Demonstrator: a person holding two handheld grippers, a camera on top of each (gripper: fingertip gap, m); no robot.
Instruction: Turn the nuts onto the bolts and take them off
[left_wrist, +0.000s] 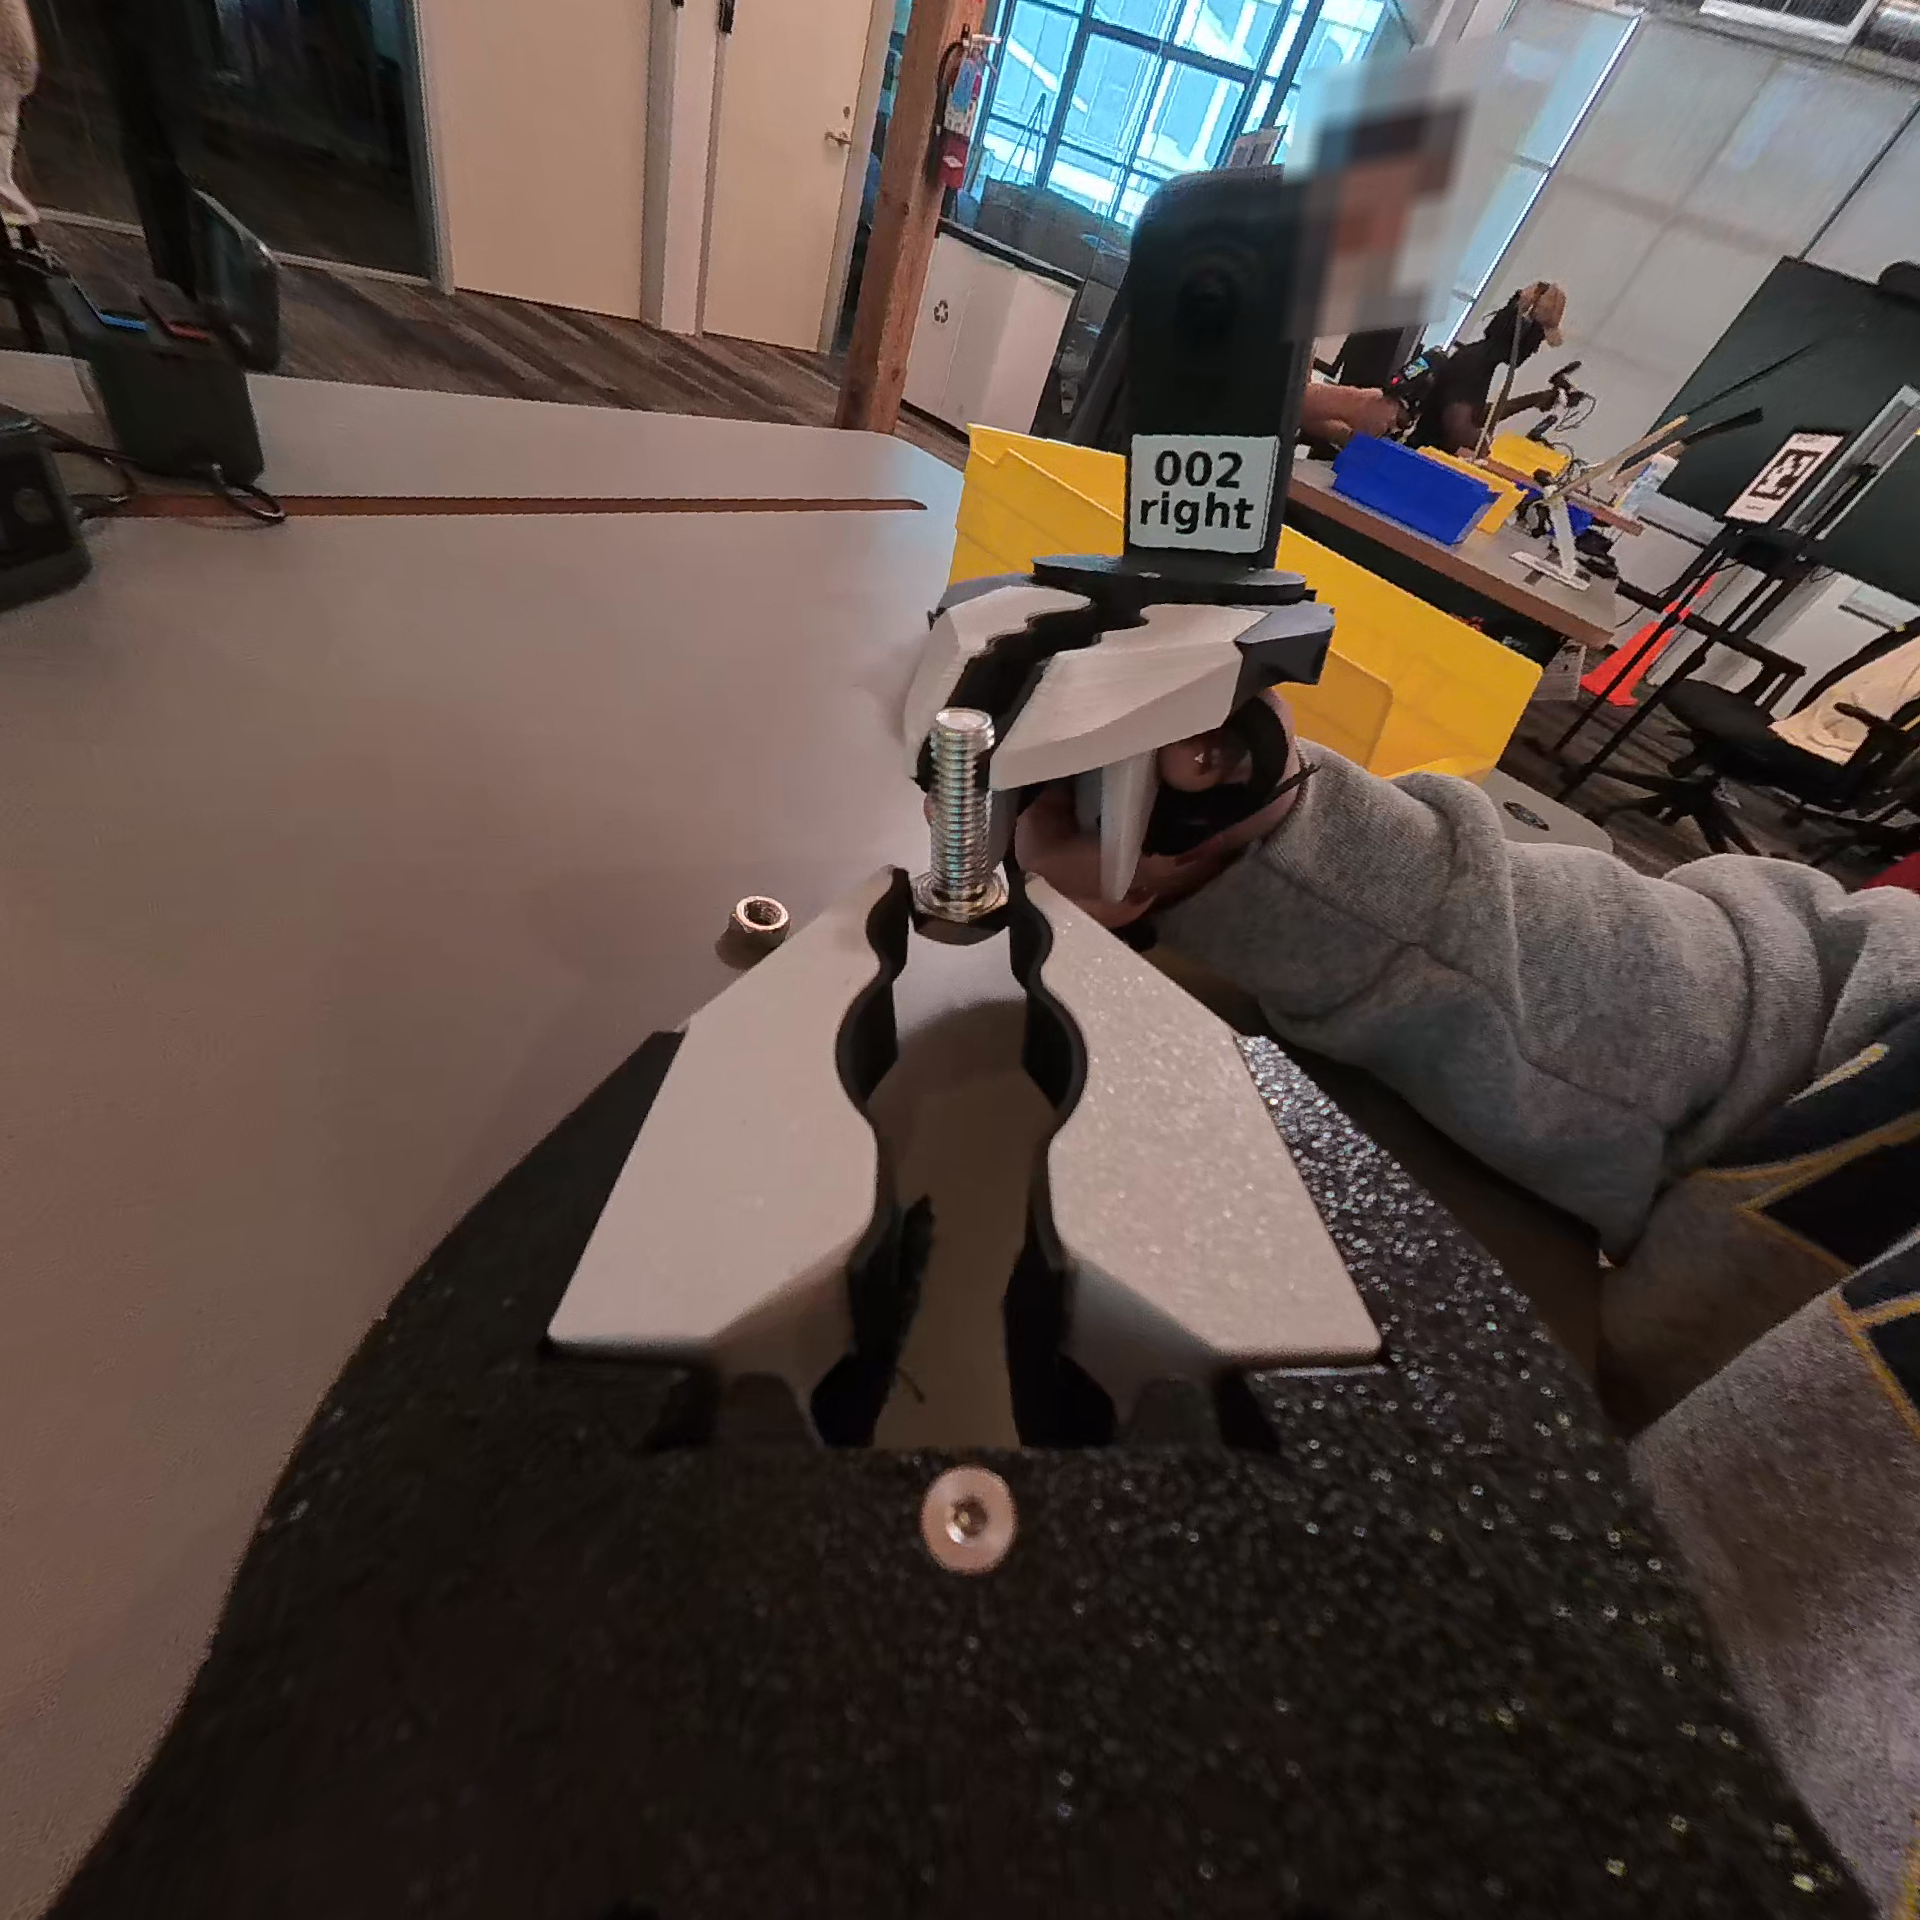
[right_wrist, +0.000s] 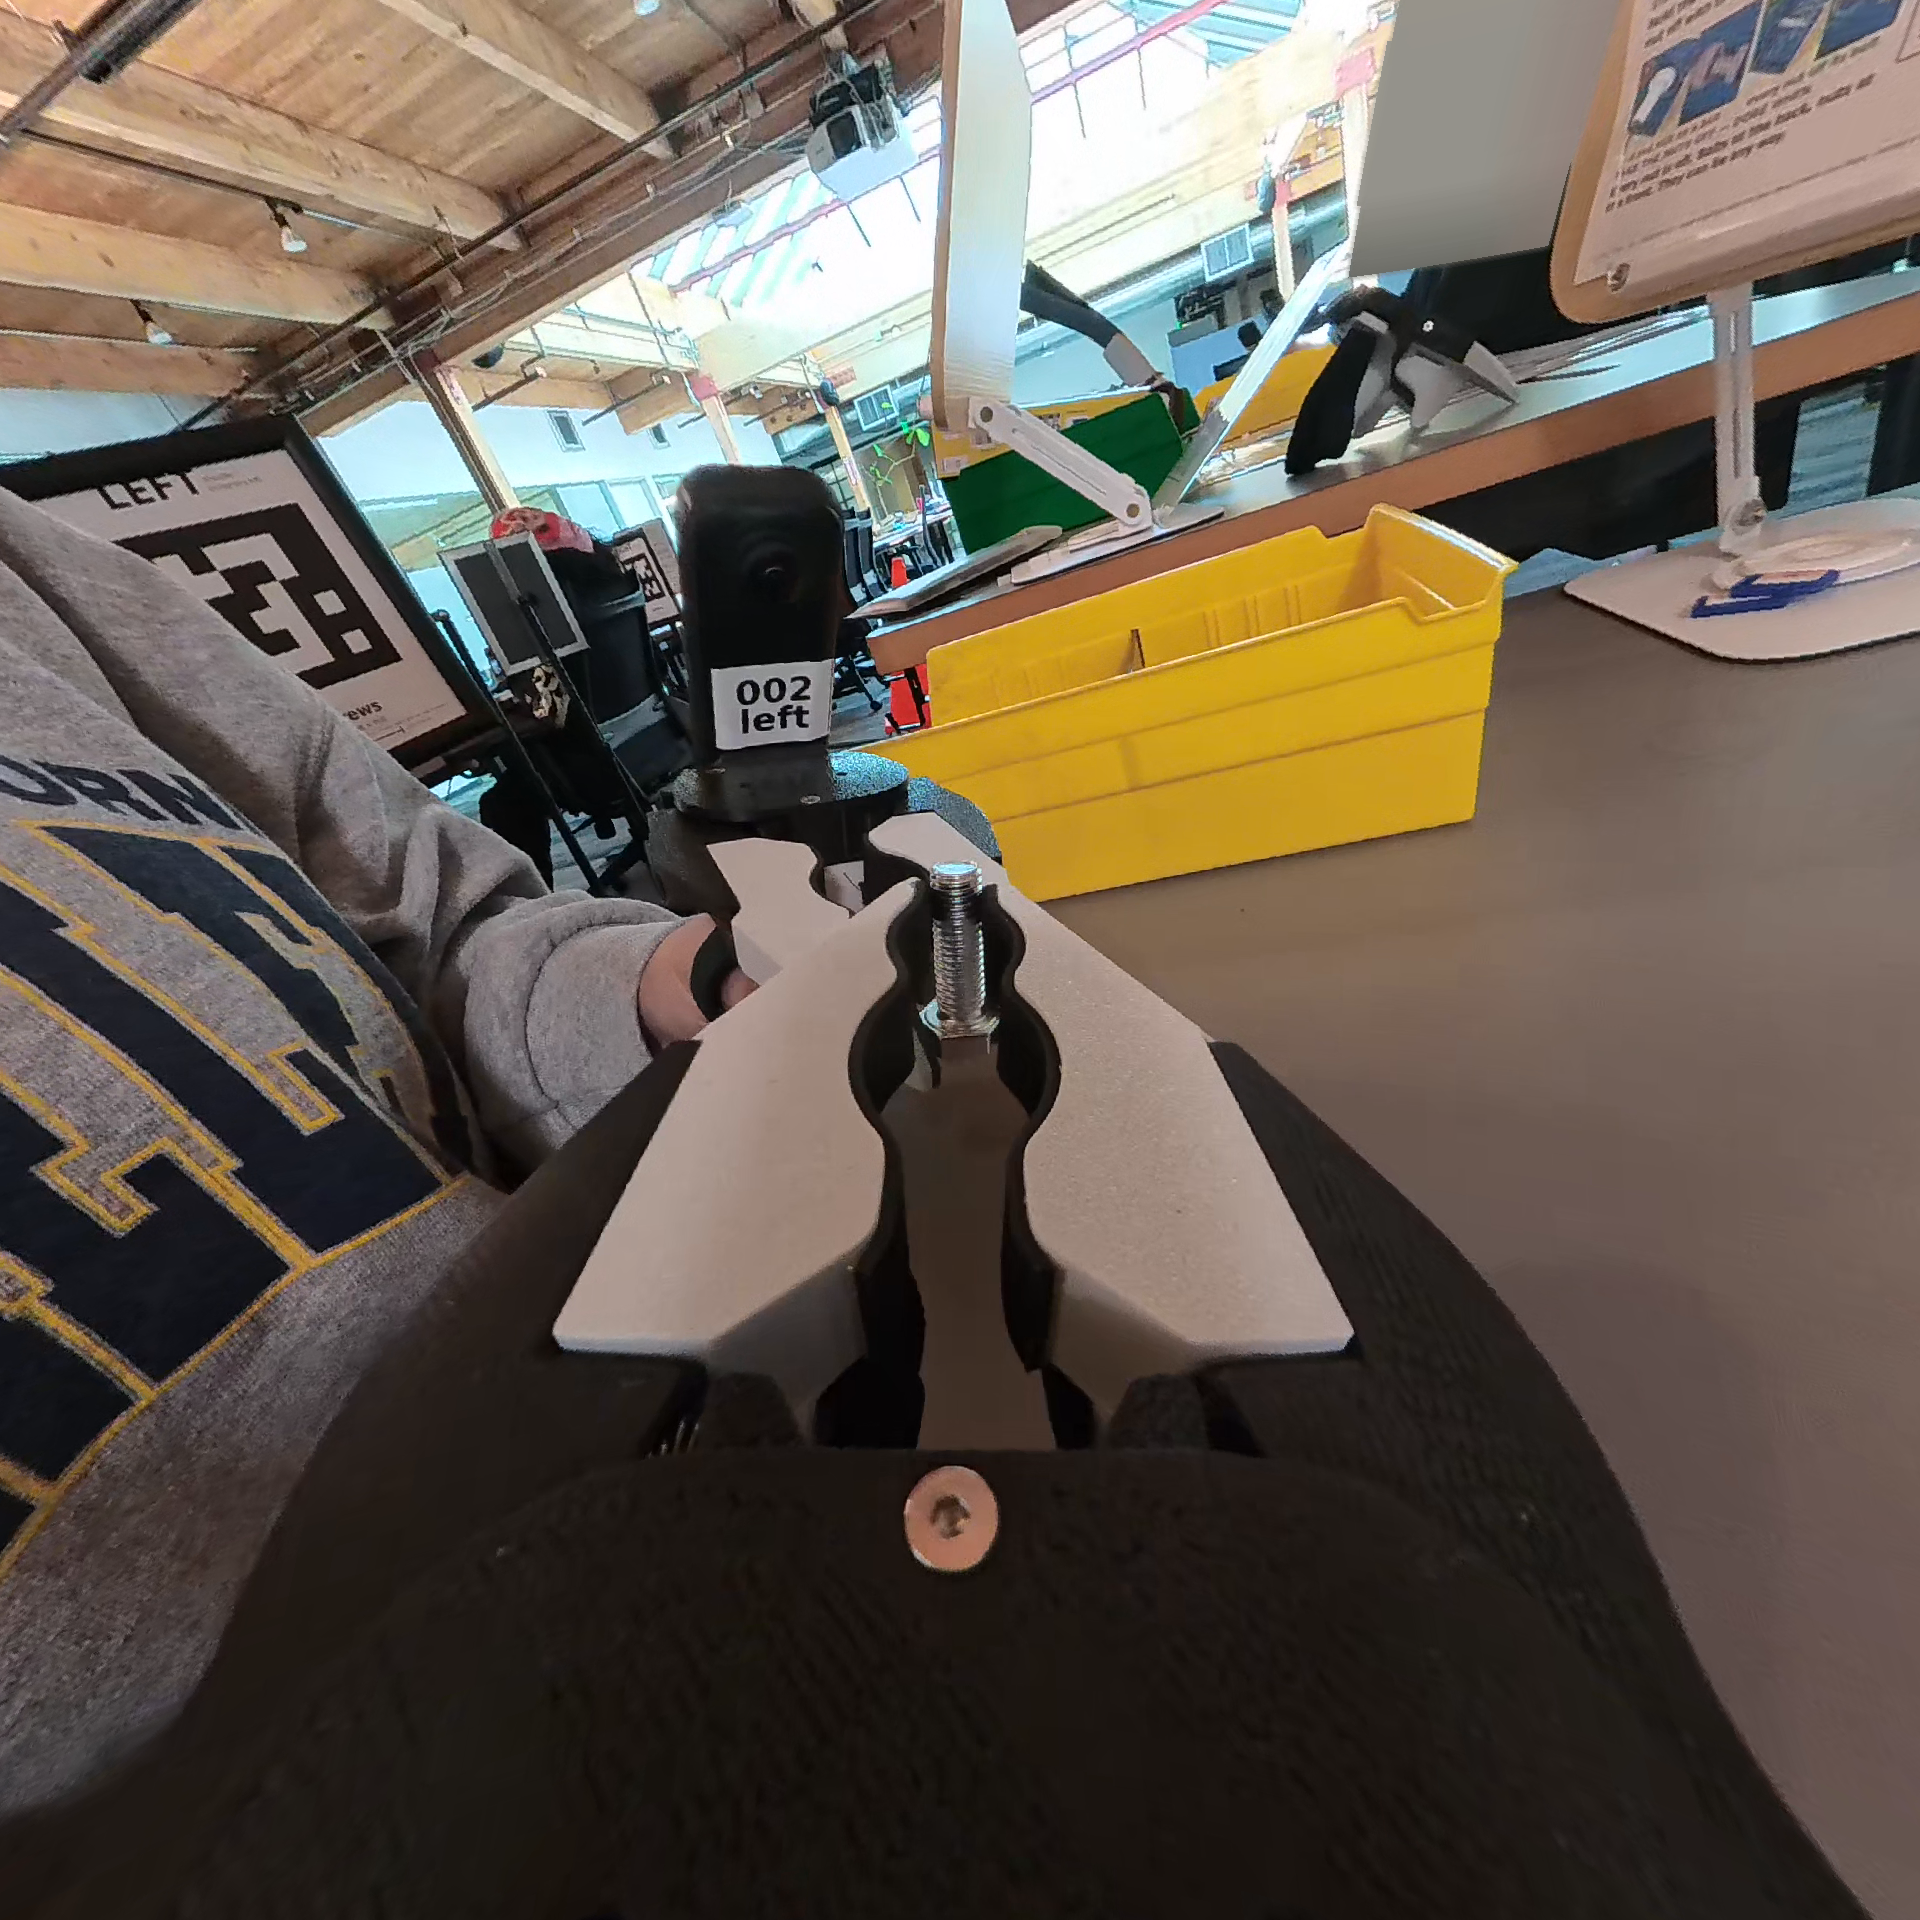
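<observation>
A silver bolt (left_wrist: 959, 800) stands upright, thread up, just above the grey table (left_wrist: 416, 831). My left gripper (left_wrist: 961, 902) is shut on the bolt's head at its fingertips. My right gripper (right_wrist: 958, 914) faces it from the other side, jaws a little apart around the threaded shaft (right_wrist: 958, 956), with a gap on both sides and nothing on the thread. The right gripper also shows in the left wrist view (left_wrist: 1039, 707) behind the bolt's top. A loose nut (left_wrist: 762, 916) lies on the table just left of the left fingertips.
A yellow bin (right_wrist: 1226, 748) stands on the table behind the grippers, also visible in the left wrist view (left_wrist: 1403, 665). Black devices with cables (left_wrist: 166, 405) sit at the far left. A white stand base (right_wrist: 1766, 592) is at the far right. A grey sleeve (left_wrist: 1455, 935) rests on the table. My two grippers' fingertips are within a few centimetres of each other.
</observation>
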